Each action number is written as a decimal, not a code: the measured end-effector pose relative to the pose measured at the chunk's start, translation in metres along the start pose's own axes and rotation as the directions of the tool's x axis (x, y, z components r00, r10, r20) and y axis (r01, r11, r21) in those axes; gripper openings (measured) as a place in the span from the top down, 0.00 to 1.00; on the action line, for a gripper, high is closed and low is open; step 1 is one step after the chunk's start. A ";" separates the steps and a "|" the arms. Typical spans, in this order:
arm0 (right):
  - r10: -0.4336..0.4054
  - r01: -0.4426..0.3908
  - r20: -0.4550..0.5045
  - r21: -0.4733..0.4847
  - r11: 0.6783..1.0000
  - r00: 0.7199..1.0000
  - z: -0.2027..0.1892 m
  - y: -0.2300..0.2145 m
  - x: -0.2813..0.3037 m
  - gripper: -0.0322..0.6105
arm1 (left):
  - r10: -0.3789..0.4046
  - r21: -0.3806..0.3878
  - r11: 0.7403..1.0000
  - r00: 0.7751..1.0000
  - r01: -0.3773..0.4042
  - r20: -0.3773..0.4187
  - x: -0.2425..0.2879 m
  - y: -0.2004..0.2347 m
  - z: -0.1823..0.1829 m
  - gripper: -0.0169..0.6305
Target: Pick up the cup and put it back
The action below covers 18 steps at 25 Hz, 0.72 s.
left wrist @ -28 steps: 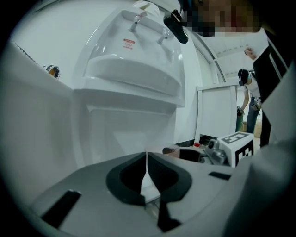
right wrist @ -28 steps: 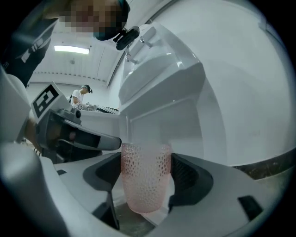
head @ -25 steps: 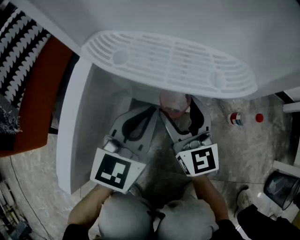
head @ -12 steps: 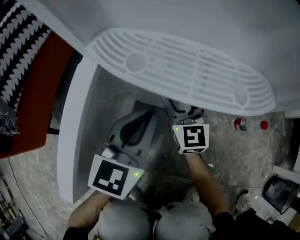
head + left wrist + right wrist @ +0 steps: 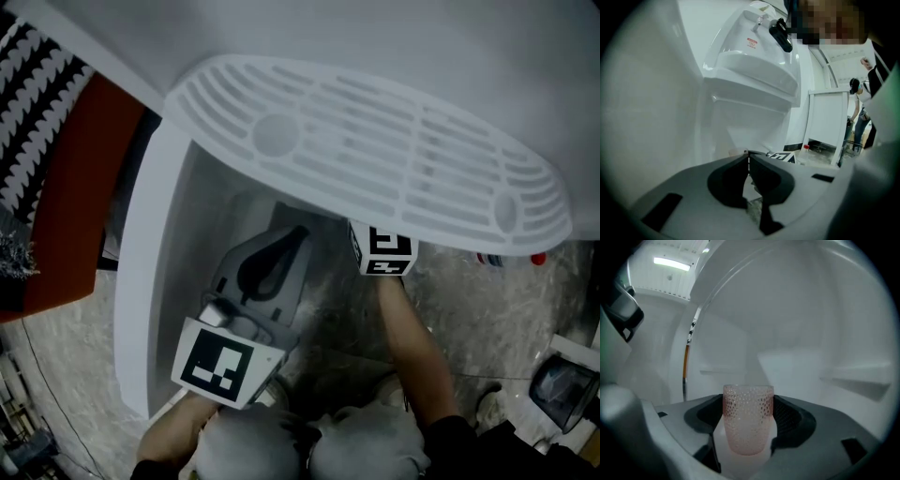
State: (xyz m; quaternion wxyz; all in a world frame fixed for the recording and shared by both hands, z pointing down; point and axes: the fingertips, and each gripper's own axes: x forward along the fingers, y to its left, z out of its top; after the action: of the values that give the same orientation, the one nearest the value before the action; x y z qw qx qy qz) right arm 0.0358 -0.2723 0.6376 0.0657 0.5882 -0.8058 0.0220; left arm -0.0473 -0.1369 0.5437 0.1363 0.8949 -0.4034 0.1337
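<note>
The cup (image 5: 747, 425) is pink, translucent and dimpled, and it stands upright between the dark pads of my right gripper (image 5: 747, 414), which is shut on its sides. In the head view only the marker cube of the right gripper (image 5: 384, 251) shows; its jaws and the cup are hidden under the white slotted panel (image 5: 375, 141). My left gripper (image 5: 296, 232) hangs lower left of it, shut on nothing, with its tips meeting (image 5: 748, 158). The right gripper's marker cube (image 5: 781, 157) appears just beyond the left jaws.
A white side wall (image 5: 141, 281) bounds the space at left. Beyond it sits an orange seat (image 5: 66, 216) with a black-and-white textile. A red-capped bottle (image 5: 803, 153) stands on the marbled floor (image 5: 487, 309) at right. White inner walls and ledges (image 5: 853, 380) surround the cup.
My right gripper has moved forward with the cup, going under the slotted panel, so the cup no longer shows in the head view. The left gripper has stayed about where it was.
</note>
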 end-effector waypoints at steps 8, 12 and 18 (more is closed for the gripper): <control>-0.004 0.005 -0.014 0.013 1.000 1.000 -0.010 -0.007 0.008 0.42 | 0.008 -0.011 1.000 1.000 -0.008 0.009 0.004 0.003 -0.002 0.95; 0.006 -0.006 -0.004 -0.007 1.000 1.000 -0.012 -0.005 0.003 0.42 | 0.012 -0.005 1.000 1.000 -0.012 0.026 0.006 0.004 0.000 0.95; -0.008 0.005 -0.052 -0.055 0.998 0.999 -0.023 -0.002 -0.003 0.42 | 0.002 0.008 1.000 0.999 -0.002 0.053 0.006 0.003 0.004 0.95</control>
State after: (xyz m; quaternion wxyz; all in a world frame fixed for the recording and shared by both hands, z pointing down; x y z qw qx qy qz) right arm 0.0401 -0.2675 0.6598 0.1027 0.5879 -0.8023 0.0150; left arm -0.0452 -0.1444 0.5424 0.1217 0.8982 -0.4073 0.1118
